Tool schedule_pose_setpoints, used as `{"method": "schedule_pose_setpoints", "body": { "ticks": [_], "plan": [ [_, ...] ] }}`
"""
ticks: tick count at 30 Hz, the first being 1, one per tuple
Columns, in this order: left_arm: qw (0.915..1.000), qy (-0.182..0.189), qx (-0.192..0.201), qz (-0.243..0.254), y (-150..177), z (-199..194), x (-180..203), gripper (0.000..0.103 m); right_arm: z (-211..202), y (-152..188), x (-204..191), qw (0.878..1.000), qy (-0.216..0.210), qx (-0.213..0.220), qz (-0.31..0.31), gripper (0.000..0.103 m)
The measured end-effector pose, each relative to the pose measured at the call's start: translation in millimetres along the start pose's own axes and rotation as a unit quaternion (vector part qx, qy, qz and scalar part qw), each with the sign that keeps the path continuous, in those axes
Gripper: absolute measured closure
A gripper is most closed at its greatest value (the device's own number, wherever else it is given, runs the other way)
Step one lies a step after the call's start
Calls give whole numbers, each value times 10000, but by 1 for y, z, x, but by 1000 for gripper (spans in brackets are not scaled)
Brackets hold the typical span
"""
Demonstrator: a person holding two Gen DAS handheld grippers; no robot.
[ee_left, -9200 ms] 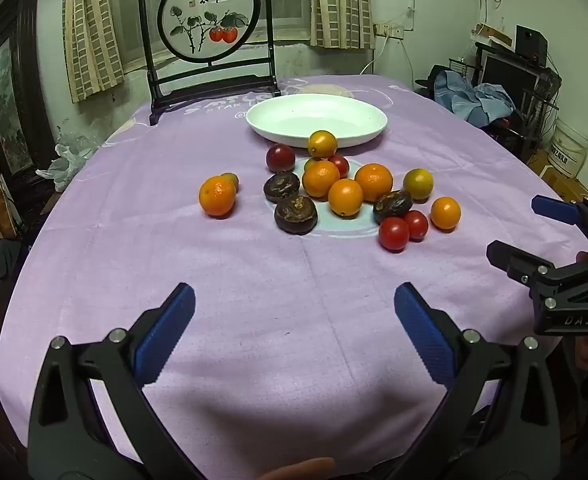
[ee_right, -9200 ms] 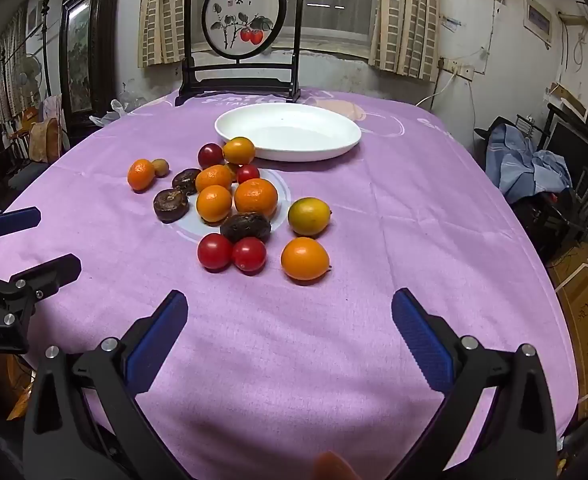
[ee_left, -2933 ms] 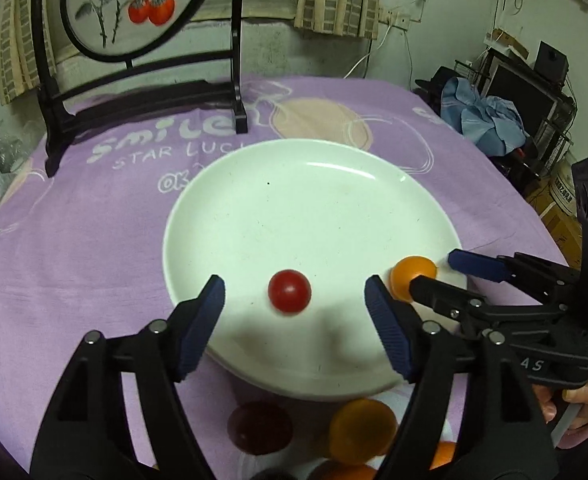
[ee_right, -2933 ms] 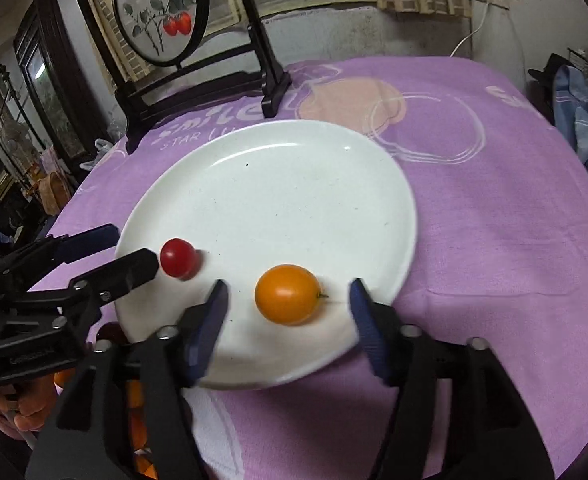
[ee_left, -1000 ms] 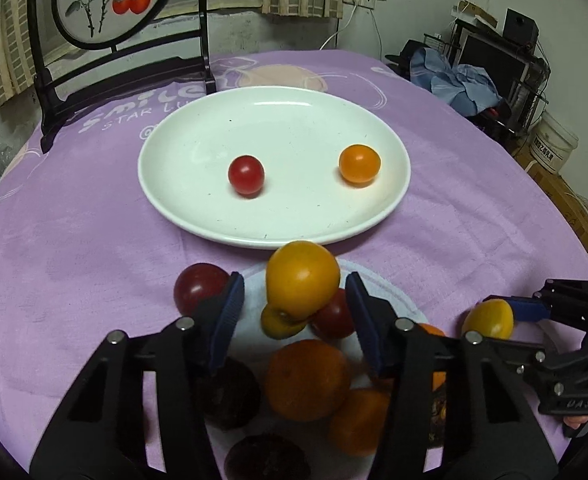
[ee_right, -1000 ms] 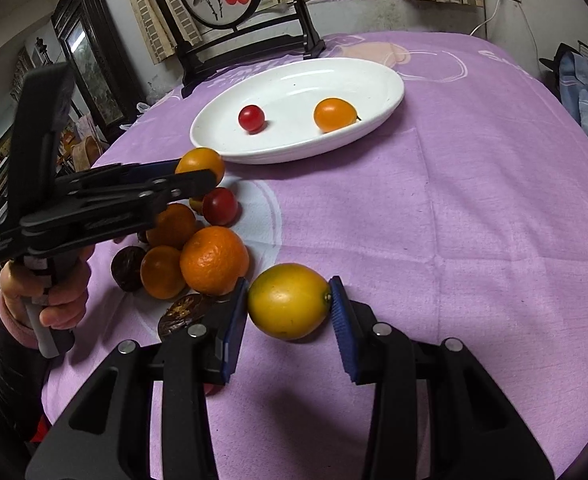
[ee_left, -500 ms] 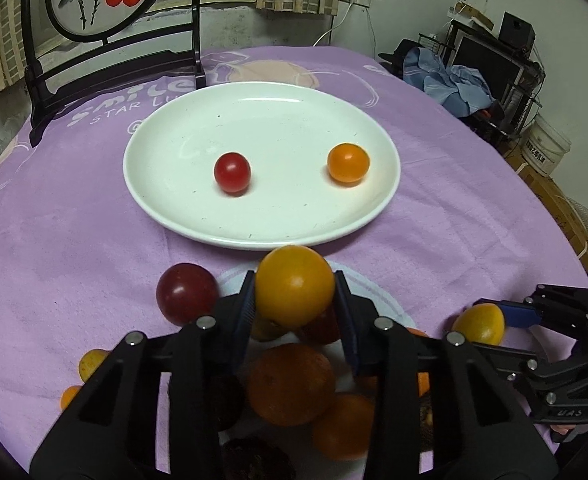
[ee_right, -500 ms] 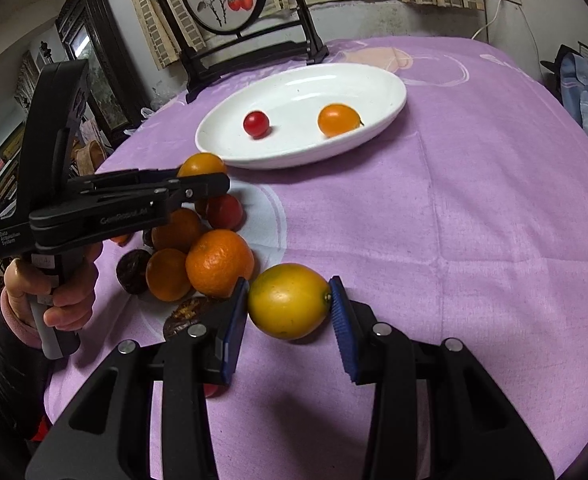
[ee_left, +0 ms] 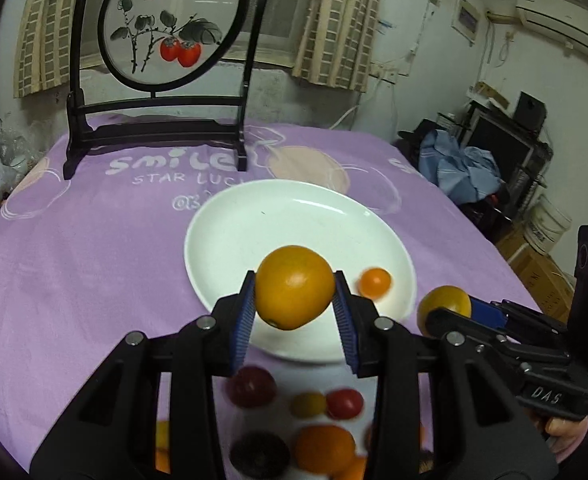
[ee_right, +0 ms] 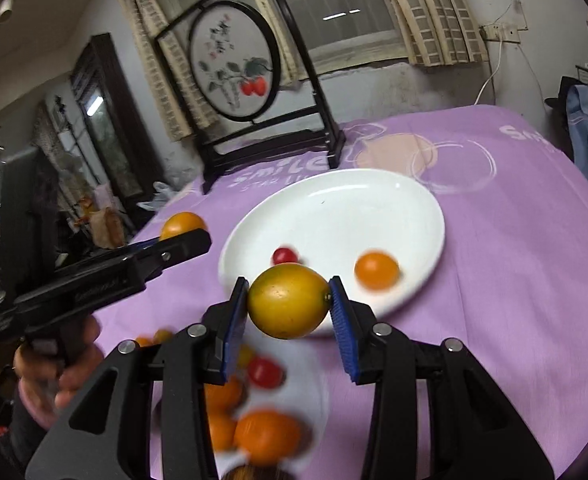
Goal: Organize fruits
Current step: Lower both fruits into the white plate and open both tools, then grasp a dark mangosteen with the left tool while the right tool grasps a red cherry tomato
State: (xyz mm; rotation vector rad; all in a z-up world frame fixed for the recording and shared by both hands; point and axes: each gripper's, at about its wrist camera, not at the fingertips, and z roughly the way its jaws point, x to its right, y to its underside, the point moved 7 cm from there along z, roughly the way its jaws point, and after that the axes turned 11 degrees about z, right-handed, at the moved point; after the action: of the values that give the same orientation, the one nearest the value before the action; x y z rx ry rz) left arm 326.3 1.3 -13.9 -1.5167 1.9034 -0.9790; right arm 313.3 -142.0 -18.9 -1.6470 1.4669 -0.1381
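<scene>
Both grippers tilt downward side by side, the left gripper [ee_left: 294,312] and right gripper [ee_right: 290,312] each clamped on a fruit

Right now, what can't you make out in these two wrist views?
- Left wrist view: the red cherry tomato on the white plate is hidden behind the orange fruit held in the left gripper.
- Both views: the fruit pile is motion-blurred and partly hidden by gripper frames, so its count is unclear.
- Right wrist view: the yellow-green fruit in the right gripper hides the plate's near rim.
</scene>
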Motion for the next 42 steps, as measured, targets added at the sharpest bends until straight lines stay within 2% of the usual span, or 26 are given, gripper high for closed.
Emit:
{"method": "schedule_pose_setpoints", "body": {
  "ticks": [6,11,13,14,15,16,18,23,26,31,33,37,42],
  "plan": [
    [9974,-235,-640,-252,7,53,-22,65,55,1,5,9969,467,-605,-202,62],
    [9942,-297,-991,-278,15,74,-30,64,73,4,7,9945,582,-790,-359,62],
    [9937,-324,-1040,-279,16,75,-29,51,71,3,8,9946,521,-852,-280,59],
    [9940,-347,-992,-296,14,72,-29,40,68,2,7,9951,447,-850,-233,59],
    [9949,-384,-880,-314,10,65,-29,34,62,1,5,9958,364,-815,-177,56],
    [9955,-399,-794,-322,7,58,-30,31,56,0,4,9966,284,-769,-123,52],
    [9968,-400,-602,-343,-1,40,-30,16,42,-1,1,9977,145,-659,-76,40],
    [9974,-499,-239,-464,-1,-6,-40,5,12,10,-6,9981,-81,-561,-220,39],
    [9958,-700,-171,-572,16,-27,-51,3,-2,27,-2,9981,-155,-586,-111,39],
    [9891,-1187,-378,-790,54,-39,-63,2,-17,52,1,9961,-259,-830,161,39],
    [9896,-1106,-560,-734,66,-40,-60,2,-24,61,-1,9962,-269,-828,65,39],
    [9918,-969,-541,-638,78,-52,-53,2,-42,84,-3,9976,-112,-656,-194,39],
    [9938,-877,-603,-312,92,-59,-41,2,-63,117,-4,9966,-121,-808,-134,39]
  ]
}}
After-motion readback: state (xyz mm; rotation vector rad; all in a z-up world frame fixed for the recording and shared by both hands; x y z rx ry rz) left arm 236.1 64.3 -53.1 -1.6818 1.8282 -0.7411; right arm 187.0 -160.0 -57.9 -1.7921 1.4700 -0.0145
